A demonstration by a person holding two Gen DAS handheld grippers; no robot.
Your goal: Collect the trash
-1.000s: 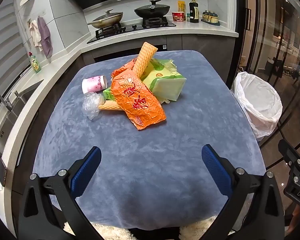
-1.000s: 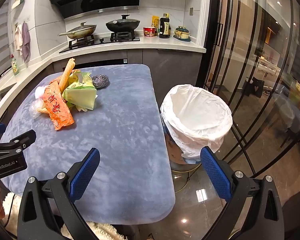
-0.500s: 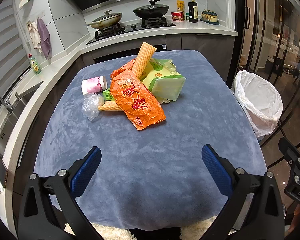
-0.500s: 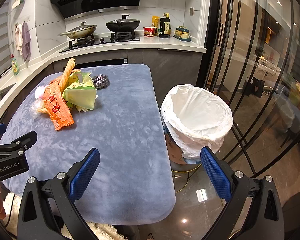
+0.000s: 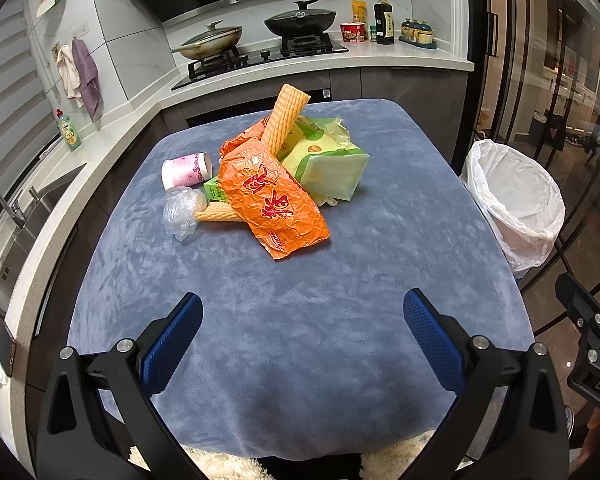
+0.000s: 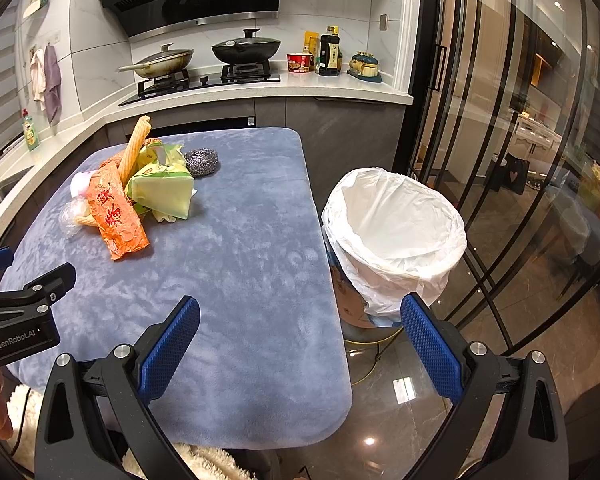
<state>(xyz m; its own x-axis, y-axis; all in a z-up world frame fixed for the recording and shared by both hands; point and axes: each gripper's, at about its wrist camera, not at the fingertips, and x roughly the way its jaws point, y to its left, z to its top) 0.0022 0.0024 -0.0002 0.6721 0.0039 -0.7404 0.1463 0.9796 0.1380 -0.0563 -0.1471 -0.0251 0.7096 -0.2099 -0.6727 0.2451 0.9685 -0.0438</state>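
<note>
Still both tongs [image 5: 302, 336] [image 6: 300, 338] spread wide and empty, slightly nearer the trash pile [image 5: 274, 180].

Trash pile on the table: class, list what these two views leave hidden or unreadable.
- Steel scourer: right wrist view only; in the left view the green packet hides it.
- Green box: mostly under the orange bag, label unreadable.
- Bin: bottom hidden by its liner in both views.
- Counter bottle: label too small.
</note>
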